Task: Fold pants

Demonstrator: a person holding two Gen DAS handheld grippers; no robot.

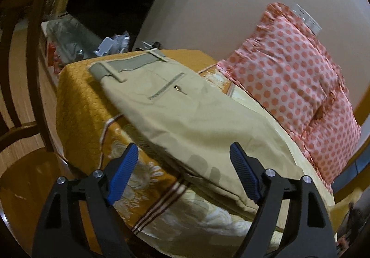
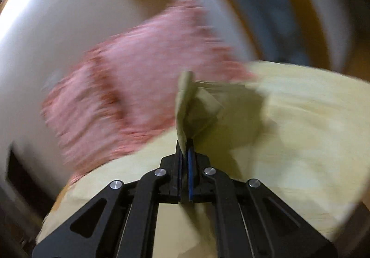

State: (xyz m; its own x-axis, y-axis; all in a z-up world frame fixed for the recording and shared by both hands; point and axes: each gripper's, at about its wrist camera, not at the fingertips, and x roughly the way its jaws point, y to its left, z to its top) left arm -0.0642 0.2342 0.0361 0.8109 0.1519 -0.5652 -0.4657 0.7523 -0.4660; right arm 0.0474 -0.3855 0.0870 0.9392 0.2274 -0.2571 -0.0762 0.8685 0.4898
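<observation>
My left wrist view is sharp: the khaki pants lie flat across the bed, waistband at the far end, back pocket facing up. My left tongs hang spread wide above the near part of the pants, gripping nothing. The right wrist view is smeared by motion, yet only there can I see my right tongs clenched on a raised flap of the pants. The bedspread is orange and cream. A pink polka-dot pillow leans on the pale wall.

Pillow blocks right of pants; left side free
</observation>
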